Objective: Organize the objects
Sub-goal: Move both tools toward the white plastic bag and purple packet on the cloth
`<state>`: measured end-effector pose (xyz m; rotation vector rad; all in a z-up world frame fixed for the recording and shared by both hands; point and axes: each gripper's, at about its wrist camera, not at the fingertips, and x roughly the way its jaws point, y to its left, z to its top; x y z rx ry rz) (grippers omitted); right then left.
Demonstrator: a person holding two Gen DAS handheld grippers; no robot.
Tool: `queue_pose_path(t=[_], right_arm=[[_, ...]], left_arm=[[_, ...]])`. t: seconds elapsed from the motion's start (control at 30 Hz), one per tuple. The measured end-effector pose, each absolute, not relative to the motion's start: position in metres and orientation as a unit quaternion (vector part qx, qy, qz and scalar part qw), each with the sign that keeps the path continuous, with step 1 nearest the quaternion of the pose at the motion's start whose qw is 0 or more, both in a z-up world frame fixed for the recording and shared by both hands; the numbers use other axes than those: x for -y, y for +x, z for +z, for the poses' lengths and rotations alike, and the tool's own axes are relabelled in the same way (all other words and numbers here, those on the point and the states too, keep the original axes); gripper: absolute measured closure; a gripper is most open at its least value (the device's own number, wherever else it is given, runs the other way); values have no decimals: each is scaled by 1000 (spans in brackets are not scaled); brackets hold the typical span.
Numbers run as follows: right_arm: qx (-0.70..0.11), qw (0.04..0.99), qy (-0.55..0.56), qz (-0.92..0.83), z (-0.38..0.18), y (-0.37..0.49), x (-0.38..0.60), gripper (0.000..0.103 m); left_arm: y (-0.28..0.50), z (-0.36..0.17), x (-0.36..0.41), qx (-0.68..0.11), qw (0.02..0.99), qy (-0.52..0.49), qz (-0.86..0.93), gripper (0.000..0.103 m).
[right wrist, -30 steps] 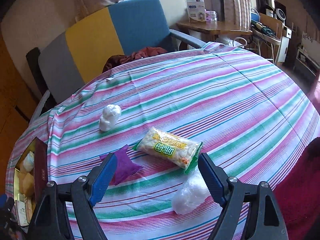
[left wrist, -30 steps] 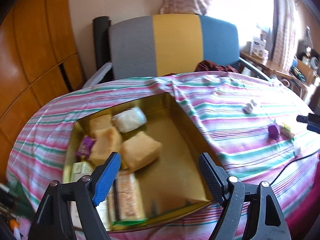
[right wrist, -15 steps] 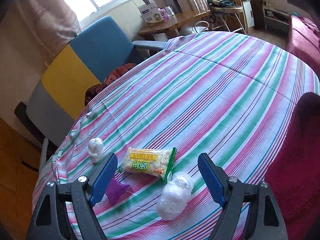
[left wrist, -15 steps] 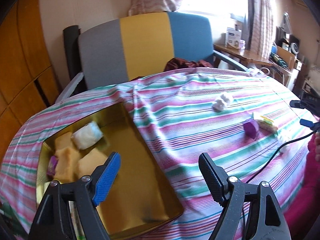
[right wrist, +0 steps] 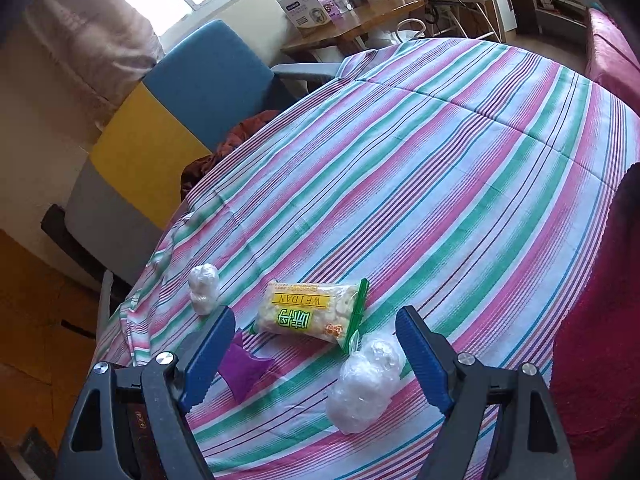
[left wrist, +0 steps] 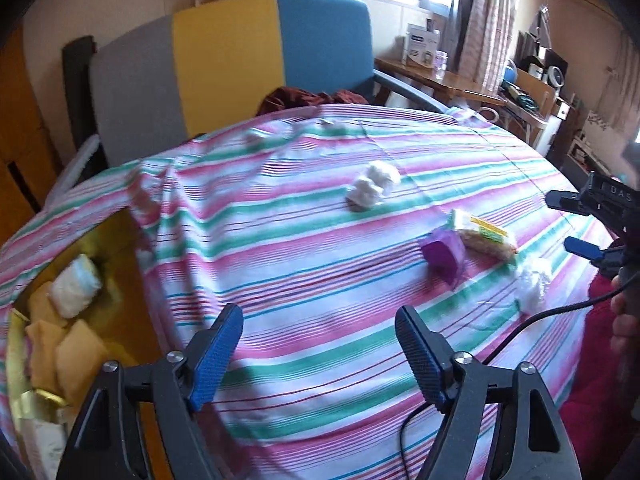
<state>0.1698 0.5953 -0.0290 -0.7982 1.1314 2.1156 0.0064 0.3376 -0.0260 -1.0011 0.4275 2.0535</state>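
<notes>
A yellow-green snack packet [right wrist: 310, 316] lies on the striped tablecloth [right wrist: 440, 184], with a purple wrapper [right wrist: 244, 368], a clear-wrapped white ball [right wrist: 366, 380] and a second white wrapped sweet [right wrist: 204, 288] around it. My right gripper [right wrist: 316, 356] is open and empty just in front of them. My left gripper [left wrist: 320, 352] is open and empty over bare cloth. In the left wrist view the same purple wrapper [left wrist: 442, 256], packet [left wrist: 484, 240] and white sweet [left wrist: 372, 190] lie ahead. A gold box [left wrist: 124, 320] at the left holds several wrapped snacks.
A grey, yellow and blue chair [left wrist: 228, 60] stands behind the table. A wooden side table [right wrist: 352, 20] with boxes stands by the window. A black cable [left wrist: 540, 320] trails over the right table edge. A red cloth [right wrist: 592, 360] covers the right side.
My left gripper has swung right, away from the gold box, toward the loose snacks. My right gripper has moved closer to the packet and tilted down. Both stayed open.
</notes>
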Motion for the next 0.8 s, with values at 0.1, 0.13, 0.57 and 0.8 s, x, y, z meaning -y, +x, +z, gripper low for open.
queue_pose_path(t=[0.1,0.13,0.57,0.8], right_arm=[[-429,295,-303,798,-30,168,-595,19],[-429,293,-304,799,-30,168,-595,19],[-427,247,-323,808,-34,155,-588,19],[-453,242,-304,802,-36,162,-594,19]], left_arm=[[9,-30,-359,-167,417,-403,797,28],[9,-31,-366,-166,423,-407,792,28],[-48,-24,-454,-207,435,-347,805,26],[-56,-54,-508,-270,444,-335,786,20]])
